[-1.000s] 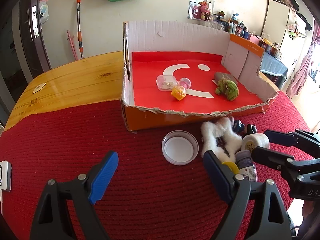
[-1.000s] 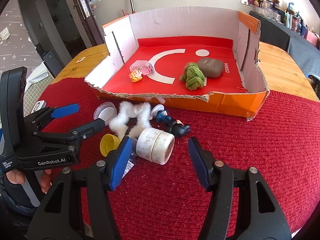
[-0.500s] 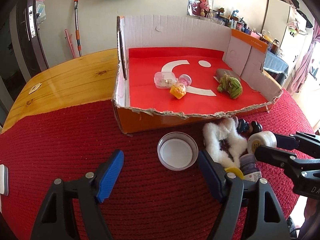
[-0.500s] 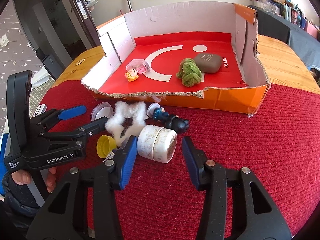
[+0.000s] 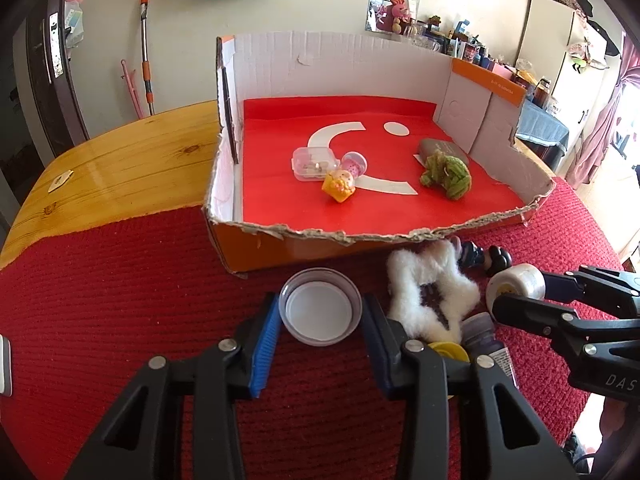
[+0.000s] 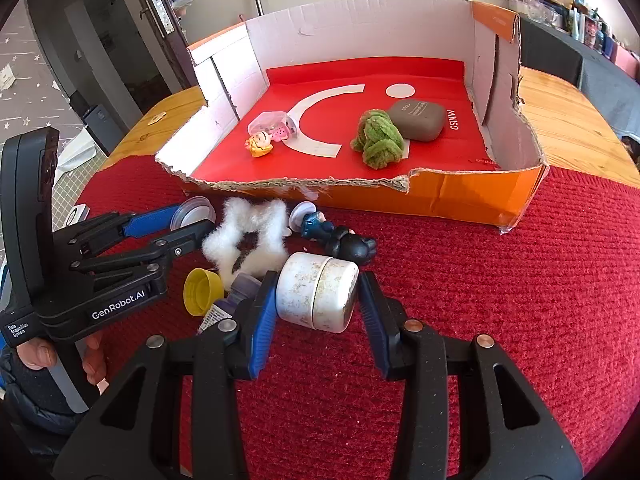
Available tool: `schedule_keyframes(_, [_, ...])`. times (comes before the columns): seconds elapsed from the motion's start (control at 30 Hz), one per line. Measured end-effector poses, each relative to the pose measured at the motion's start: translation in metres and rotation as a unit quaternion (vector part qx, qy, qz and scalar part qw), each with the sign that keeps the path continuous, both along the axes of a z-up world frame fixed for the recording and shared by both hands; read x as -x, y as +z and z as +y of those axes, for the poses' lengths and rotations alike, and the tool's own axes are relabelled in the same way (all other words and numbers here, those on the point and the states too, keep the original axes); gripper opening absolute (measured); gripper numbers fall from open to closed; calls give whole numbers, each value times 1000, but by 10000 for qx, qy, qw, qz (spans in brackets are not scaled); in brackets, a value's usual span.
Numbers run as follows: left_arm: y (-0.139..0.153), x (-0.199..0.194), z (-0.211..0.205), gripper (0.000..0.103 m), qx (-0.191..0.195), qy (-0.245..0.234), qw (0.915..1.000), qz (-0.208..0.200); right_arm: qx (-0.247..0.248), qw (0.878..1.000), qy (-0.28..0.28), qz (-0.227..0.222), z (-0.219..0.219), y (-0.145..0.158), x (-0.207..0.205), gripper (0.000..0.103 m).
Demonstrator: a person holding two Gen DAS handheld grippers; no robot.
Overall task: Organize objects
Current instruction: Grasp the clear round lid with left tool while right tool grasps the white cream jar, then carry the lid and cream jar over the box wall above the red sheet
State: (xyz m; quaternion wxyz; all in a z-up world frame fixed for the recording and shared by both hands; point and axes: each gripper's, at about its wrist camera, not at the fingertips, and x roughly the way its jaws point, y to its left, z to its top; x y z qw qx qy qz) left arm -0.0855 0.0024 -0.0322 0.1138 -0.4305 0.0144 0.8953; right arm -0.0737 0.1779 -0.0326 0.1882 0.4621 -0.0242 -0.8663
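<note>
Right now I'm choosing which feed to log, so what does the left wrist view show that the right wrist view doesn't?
Only the left wrist view shows the left tool pressing both sides of the clear lid; its jaws have just been closing.

Only the right wrist view shows the right tool flanking the white jar, also just closing, and a hand holding the other tool.

Both show the cardboard box, fluffy star and yellow cap.
</note>
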Motion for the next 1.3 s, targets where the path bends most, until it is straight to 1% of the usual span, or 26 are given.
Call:
schedule_keyframes(0.37, [12, -13, -4, 42, -107, 37, 9999, 83, 28, 9999, 93, 102, -2, 8, -6, 38])
schedule_keyframes(0.77, [37, -29, -2, 42, -245, -48, 9992, 326, 126, 9995, 151, 256, -2, 21, -15, 38])
schedule_keyframes(1.0, [50, -27, 1, 42, -319, -89, 9985, 438, 211, 9990, 190, 342, 0, 32, -12, 38])
schedule_keyframes(1.3, [63, -12, 7, 42, -345, -101, 9980, 515, 230, 9981, 281, 489, 0, 49, 1, 38])
